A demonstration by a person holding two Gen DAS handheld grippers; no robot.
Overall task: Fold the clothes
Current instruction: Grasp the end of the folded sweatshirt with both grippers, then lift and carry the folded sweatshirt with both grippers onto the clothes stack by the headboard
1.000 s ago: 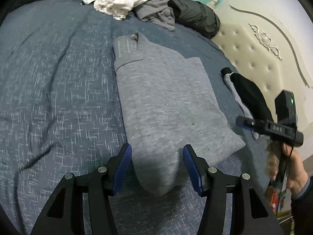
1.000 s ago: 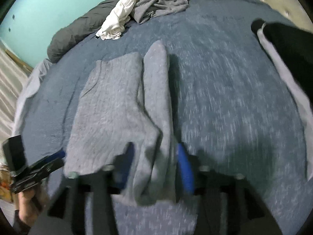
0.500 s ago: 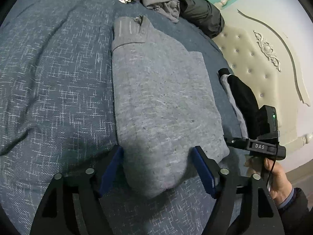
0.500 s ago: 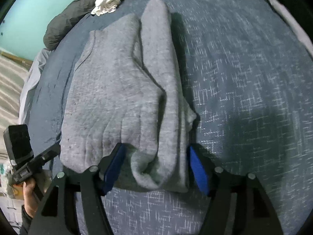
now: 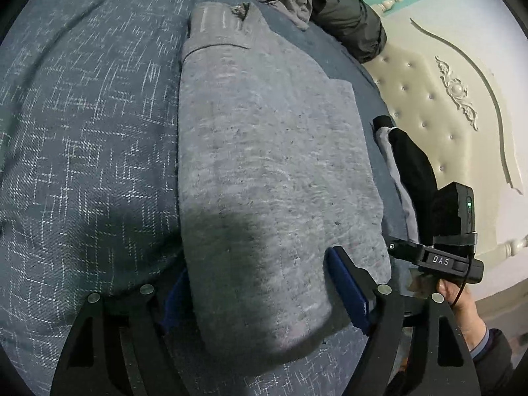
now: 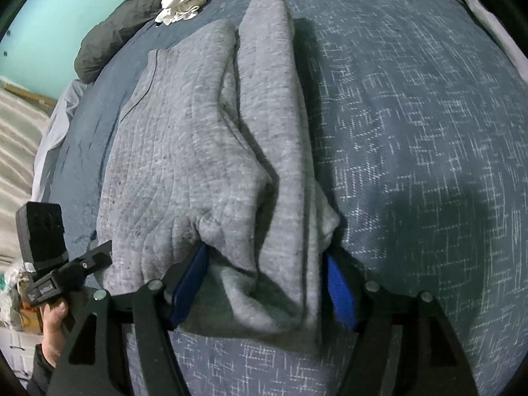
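A grey sweater (image 5: 264,151) lies folded lengthwise on the blue bedspread (image 5: 85,138), collar at the far end. My left gripper (image 5: 264,293) is open, its blue pads set either side of the sweater's near end, the left pad partly tucked under the fabric. In the right wrist view the same sweater (image 6: 184,145) shows a sleeve folded along its right side. My right gripper (image 6: 264,290) is open and straddles the bunched hem. Each gripper shows in the other's view: the right one (image 5: 435,257) and the left one (image 6: 59,280), both held by hands.
A pile of white and grey clothes (image 6: 184,0) and a dark quilt (image 5: 349,23) lie at the far edge of the bed. A black and grey garment (image 5: 409,165) lies beside the cream tufted headboard (image 5: 439,105). The bed's near edge is right under both grippers.
Both grippers have moved forward and down onto the sweater's near end. Their pads now flank the hem closely, and the sweater fills more of both views.
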